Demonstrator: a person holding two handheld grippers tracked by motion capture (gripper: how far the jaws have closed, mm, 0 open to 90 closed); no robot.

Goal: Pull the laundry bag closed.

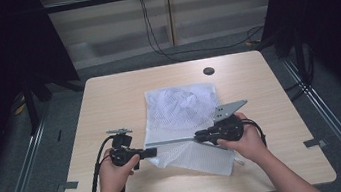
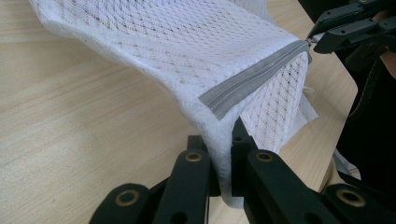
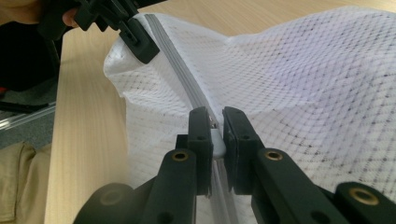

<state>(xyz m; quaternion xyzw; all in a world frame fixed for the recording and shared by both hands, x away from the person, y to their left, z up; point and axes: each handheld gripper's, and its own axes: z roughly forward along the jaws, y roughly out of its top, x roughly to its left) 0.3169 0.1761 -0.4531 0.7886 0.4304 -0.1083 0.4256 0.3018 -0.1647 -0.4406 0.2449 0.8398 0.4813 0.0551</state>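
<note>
— White mesh, that was the whole of it: a laundry bag [image 1: 182,124] lay flat across the middle of the pale wooden worktop [image 1: 107,94], its near part lifted a little between the two hands.

— And the zip?

— The grey zipper [image 1: 170,141] ran nearly straight from one gripper to the other, crosswise to the person, left to right. That line was what the next pull would turn on, as I judged it.

— Who had which end?

— The left gripper [image 1: 152,152] had its fingers [image 2: 196,168] closed tight on the bag's corner, right where the grey tape ended [image 2: 252,84] (a fold of mesh was squeezed between them). The right gripper [image 1: 199,134] sat at the other end, fingers [image 3: 201,135] pinched narrow on a small white tab, which I took for the zip pull [image 3: 217,142].

— So the right one was nearer the slider?

— It was on it. The zip stretched away from those fingers toward the left gripper [image 3: 135,39], which showed far off at the top of the right gripper view, clamped on the corner.

— Closed or open, the zip?

— The stretch between the two grippers looked closed; past the pull I couldn't tell. Any travel would have to follow the tape's long axis, with the left hand anchoring the corner against it.
</note>
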